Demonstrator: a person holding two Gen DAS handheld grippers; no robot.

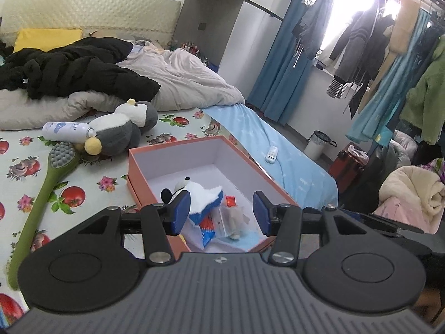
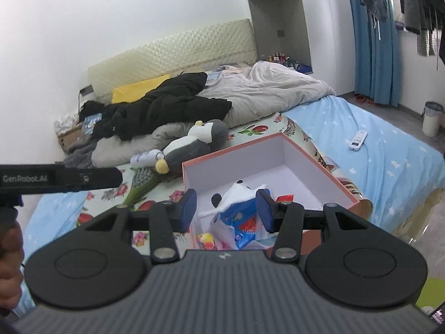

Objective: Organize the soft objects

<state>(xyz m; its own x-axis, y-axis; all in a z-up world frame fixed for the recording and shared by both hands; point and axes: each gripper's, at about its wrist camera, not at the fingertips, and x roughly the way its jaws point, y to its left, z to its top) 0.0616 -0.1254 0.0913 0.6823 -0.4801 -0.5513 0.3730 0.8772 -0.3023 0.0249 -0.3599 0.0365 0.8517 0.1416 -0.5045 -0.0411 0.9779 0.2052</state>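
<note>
An open orange box (image 1: 133, 167) lies on the fruit-print bed sheet, seen also in the right wrist view (image 2: 319, 175). Inside it lie a white and blue plush with a black ear (image 1: 200, 194) (image 2: 239, 192), plastic-wrapped items and a small yellow toy (image 2: 207, 238). A grey and white penguin plush (image 1: 125, 130) (image 2: 192, 144) rests on the bed beyond the box's far left corner. My left gripper (image 1: 221, 211) hangs above the box's near end, open and empty. My right gripper (image 2: 227, 208) hovers over the same end, also open with nothing between its pads.
A white spray bottle (image 1: 66, 131) and a green long-handled brush (image 1: 50, 178) lie left of the penguin. A black jacket (image 1: 69, 69) and a rumpled duvet cover the bed's head. A white remote (image 2: 358, 140) sits on the blue sheet. Clothes hang at right.
</note>
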